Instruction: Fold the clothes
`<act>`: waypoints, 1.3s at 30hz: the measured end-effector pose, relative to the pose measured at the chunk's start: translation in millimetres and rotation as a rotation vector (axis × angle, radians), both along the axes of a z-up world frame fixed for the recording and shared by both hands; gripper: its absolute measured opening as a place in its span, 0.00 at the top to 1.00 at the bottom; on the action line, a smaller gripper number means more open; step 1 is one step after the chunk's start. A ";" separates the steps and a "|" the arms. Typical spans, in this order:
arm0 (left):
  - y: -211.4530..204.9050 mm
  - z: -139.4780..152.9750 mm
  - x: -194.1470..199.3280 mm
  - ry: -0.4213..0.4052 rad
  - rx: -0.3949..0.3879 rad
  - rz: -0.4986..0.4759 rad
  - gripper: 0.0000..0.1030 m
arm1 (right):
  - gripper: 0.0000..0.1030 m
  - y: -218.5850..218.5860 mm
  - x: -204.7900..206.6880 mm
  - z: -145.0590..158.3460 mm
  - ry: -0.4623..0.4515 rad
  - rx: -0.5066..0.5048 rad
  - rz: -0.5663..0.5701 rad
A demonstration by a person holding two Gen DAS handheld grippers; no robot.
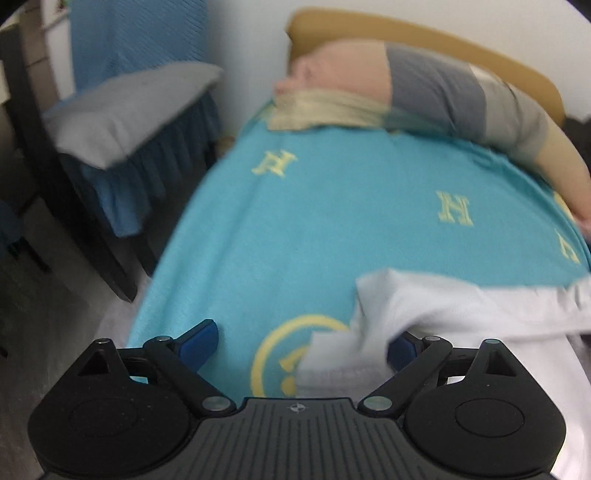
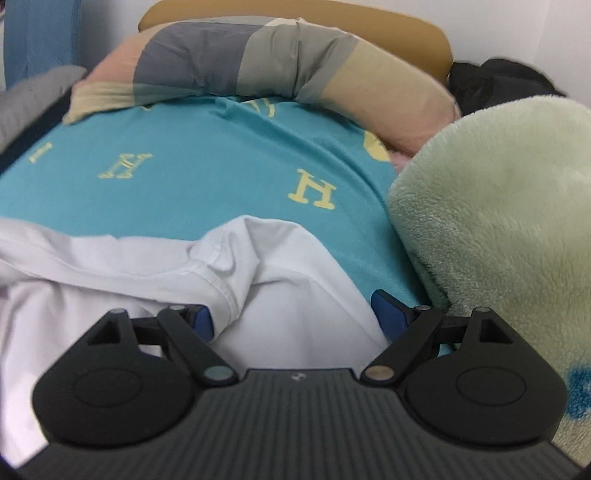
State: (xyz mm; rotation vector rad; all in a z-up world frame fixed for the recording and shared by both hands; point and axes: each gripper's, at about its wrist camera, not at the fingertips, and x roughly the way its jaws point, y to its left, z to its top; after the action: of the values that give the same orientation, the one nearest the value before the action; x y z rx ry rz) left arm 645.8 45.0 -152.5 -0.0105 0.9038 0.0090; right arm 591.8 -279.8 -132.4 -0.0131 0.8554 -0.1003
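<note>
A white garment lies crumpled on the near part of a bed with a turquoise blanket. In the left wrist view my left gripper is open, its blue fingers wide apart; a white fold lies over the right finger. In the right wrist view the white garment has a seamed edge bunched between the fingers of my right gripper, which is open and straddles the cloth.
A long striped pillow lies across the head of the bed against a tan headboard. A fluffy pale green blanket is piled on the right. A grey pillow on a second bed and dark furniture stand at the left.
</note>
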 end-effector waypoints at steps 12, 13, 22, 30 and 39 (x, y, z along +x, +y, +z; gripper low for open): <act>-7.9 99.5 -91.7 -0.183 -0.032 -0.049 0.00 | 0.17 -11.7 -65.1 100.0 -0.158 0.223 0.001; -8.6 107.8 -99.3 -0.198 -0.034 -0.054 0.00 | 0.17 -10.6 -76.2 107.6 -0.179 0.222 0.007; 40.4 114.4 -306.8 -0.080 -0.328 0.033 0.04 | 0.17 -13.6 -257.0 131.0 -0.161 0.311 0.035; 55.7 87.6 -463.8 0.118 -0.425 0.051 0.11 | 0.23 -39.8 -439.9 91.7 -0.013 0.492 -0.031; -0.3 81.7 -515.5 0.285 -0.300 0.003 0.23 | 0.31 -24.7 -565.5 39.2 0.072 0.617 -0.144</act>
State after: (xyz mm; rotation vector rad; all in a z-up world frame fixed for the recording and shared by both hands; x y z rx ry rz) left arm 130.3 44.7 -70.7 -0.2964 1.1829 -0.1256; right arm 26.4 -304.6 -93.3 0.6268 0.9302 0.0324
